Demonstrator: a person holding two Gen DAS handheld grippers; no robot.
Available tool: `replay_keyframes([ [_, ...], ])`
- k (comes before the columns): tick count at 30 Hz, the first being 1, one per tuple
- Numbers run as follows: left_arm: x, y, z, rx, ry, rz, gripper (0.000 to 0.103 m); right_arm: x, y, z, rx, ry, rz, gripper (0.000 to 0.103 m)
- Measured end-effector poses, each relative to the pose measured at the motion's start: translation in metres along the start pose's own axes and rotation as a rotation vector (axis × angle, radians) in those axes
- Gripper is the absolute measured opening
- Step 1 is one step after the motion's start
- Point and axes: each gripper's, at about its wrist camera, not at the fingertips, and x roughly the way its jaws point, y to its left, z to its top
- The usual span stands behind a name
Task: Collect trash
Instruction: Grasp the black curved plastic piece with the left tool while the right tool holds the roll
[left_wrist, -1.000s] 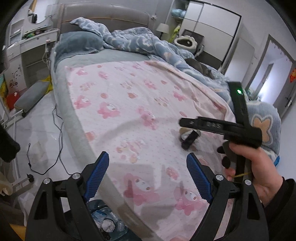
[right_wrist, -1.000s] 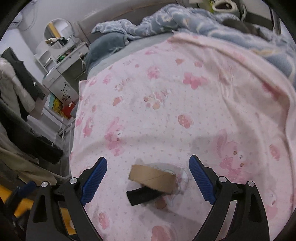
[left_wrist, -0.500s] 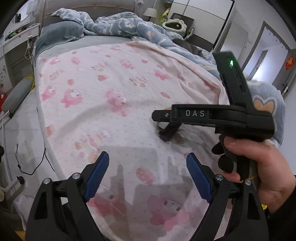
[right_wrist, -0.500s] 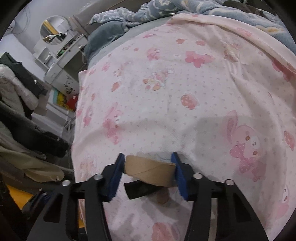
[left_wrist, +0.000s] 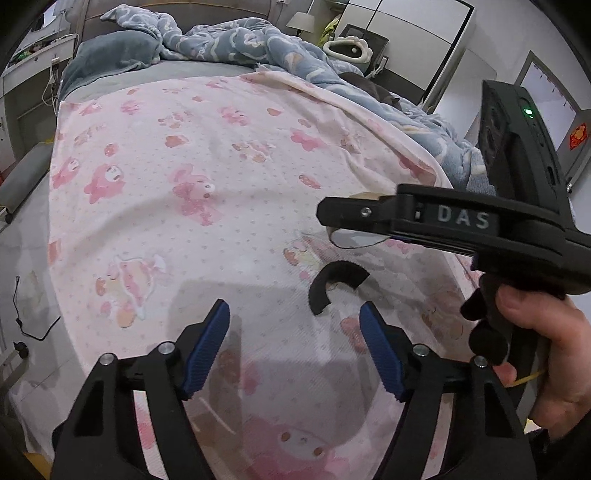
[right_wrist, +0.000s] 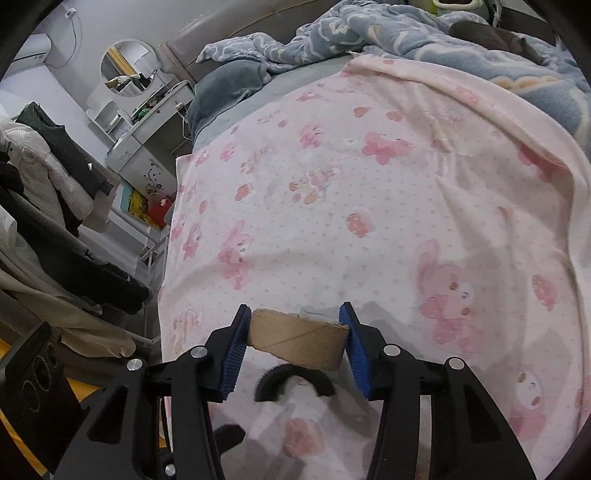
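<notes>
My right gripper (right_wrist: 295, 343) is shut on a brown cardboard tape roll (right_wrist: 297, 339) and holds it just above the pink blanket (right_wrist: 369, 206). A black curved strap piece (right_wrist: 293, 384) lies on the blanket under the roll. In the left wrist view the same black piece (left_wrist: 334, 282) lies just ahead of my left gripper (left_wrist: 295, 343), which is open and empty. The right gripper body (left_wrist: 461, 229) crosses that view on the right, and only an edge of the roll (left_wrist: 364, 195) shows behind it.
A crumpled blue duvet (left_wrist: 258, 40) and a grey pillow (left_wrist: 114, 55) lie at the head of the bed. Clothes hang on a rack (right_wrist: 44, 206) left of the bed. A dresser with a round mirror (right_wrist: 127, 70) stands behind. A black cable (left_wrist: 29, 321) lies on the floor.
My right gripper closed on the cardboard roll and lifted it off the blanket, leaving the black piece behind. My left gripper moved in over the bed toward the black piece.
</notes>
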Motion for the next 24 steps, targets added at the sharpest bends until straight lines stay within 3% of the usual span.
replay_keyframes([
  [8, 0.024, -0.016, -0.001, 0.048, 0.005, 0.031, 0.068, -0.019, -0.006, -0.002, -0.060, -0.025, -0.035, 0.050],
  [20, 0.046, -0.030, 0.001, 0.098, -0.066, 0.052, 0.067, -0.043, -0.029, -0.008, -0.070, -0.041, -0.067, 0.050],
  [24, 0.051, -0.033, 0.003, 0.104, -0.074, 0.057, 0.059, -0.048, -0.034, -0.009, -0.072, -0.041, -0.071, 0.050],
])
